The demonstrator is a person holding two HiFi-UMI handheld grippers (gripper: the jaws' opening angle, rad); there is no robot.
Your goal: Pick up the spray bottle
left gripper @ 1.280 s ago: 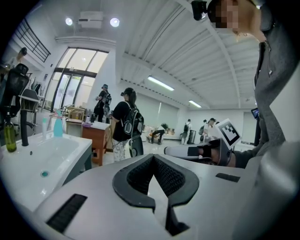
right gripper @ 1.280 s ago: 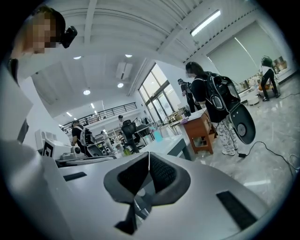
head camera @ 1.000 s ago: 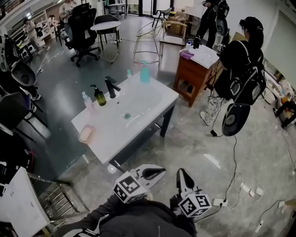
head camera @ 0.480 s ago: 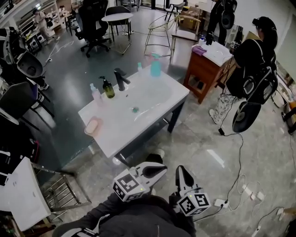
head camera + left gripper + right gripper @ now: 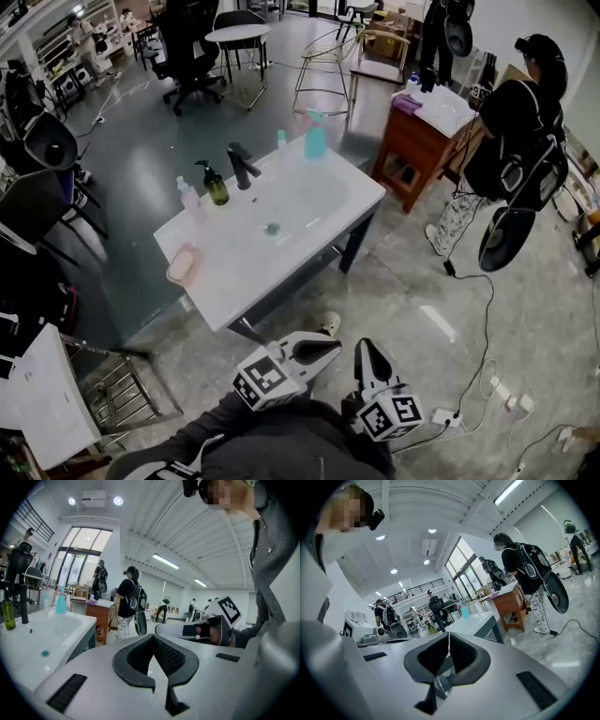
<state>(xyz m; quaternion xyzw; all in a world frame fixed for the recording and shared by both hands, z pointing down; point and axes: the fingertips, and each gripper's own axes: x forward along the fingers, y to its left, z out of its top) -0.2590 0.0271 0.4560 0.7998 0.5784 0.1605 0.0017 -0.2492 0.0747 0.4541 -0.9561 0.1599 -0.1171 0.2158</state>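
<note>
The spray bottle (image 5: 315,136) is teal with a pale pink trigger head. It stands upright at the far corner of the white sink counter (image 5: 234,281). It shows small in the left gripper view (image 5: 60,603) and the right gripper view (image 5: 465,611). My left gripper (image 5: 330,347) and right gripper (image 5: 361,347) hover side by side over the floor, well short of the counter's near edge. Both are shut on nothing: the left gripper's (image 5: 153,637) and the right gripper's (image 5: 449,634) pads meet at the tips.
On the counter stand a black tap (image 5: 242,165), a dark green pump bottle (image 5: 216,185), a pink bottle (image 5: 190,199) and a pink soap dish (image 5: 184,265). A wooden cabinet (image 5: 412,141) and a person with a backpack (image 5: 520,131) are at the right. Cables and a power strip (image 5: 441,415) lie on the floor.
The person has stepped towards the sink counter, carrying both grippers a little forward. The counter now sits slightly nearer and more central. Both grippers stayed shut.
</note>
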